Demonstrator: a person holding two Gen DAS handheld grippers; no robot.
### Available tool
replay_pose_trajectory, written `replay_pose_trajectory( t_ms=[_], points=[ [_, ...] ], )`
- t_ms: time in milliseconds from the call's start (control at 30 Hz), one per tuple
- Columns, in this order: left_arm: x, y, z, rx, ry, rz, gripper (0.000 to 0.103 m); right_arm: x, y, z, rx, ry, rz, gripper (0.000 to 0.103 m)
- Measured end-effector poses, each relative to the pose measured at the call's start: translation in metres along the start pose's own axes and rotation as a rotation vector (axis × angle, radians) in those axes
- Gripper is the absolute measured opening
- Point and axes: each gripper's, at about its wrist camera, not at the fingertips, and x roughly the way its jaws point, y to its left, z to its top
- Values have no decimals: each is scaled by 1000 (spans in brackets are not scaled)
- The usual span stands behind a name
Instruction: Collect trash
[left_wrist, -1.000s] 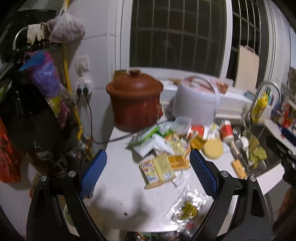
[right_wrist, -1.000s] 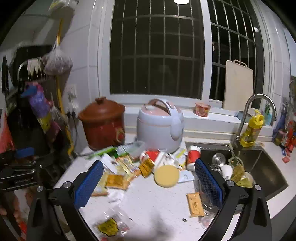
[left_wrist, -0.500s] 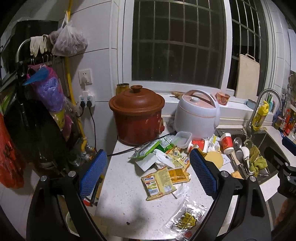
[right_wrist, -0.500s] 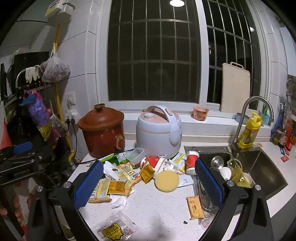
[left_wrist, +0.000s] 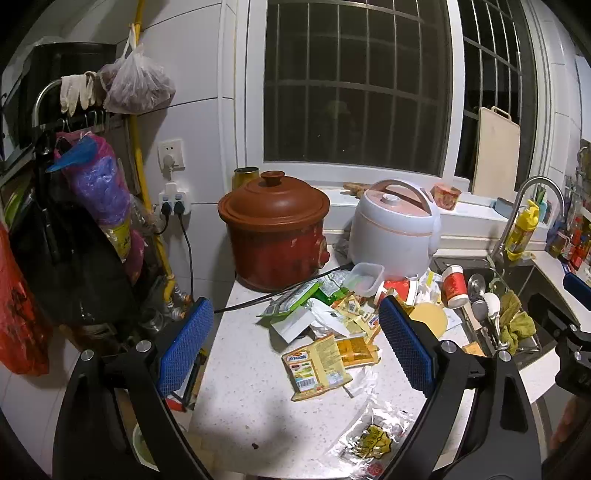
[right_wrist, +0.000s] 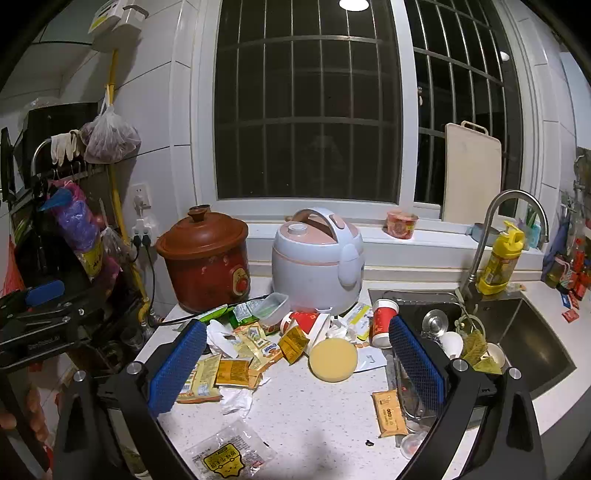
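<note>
Both claws, the left claw (left_wrist: 295, 354) and the right claw (right_wrist: 293, 363), are spread wide and hold nothing. The wrappers (left_wrist: 325, 354) lie scattered on the tabletop (left_wrist: 240, 406) before the pots. Best to lower onto one loose wrapper and pinch only its edge.

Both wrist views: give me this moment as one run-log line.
phase: before first pick | left gripper: open, empty | right gripper: open, empty | wrappers: scattered on counter | clear packet: nearest

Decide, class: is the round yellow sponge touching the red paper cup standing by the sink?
Apart. The right wrist view shows bare paper and counter between the yellow sponge and the red paper cup.
</note>
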Motion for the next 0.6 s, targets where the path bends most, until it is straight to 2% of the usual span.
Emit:
replay_pose_trajectory(
  t_ms=[600],
  points=[
    [3, 3, -1, 0, 10, 8, 89, 4, 1, -2, 9, 17, 1, 98]
  ],
)
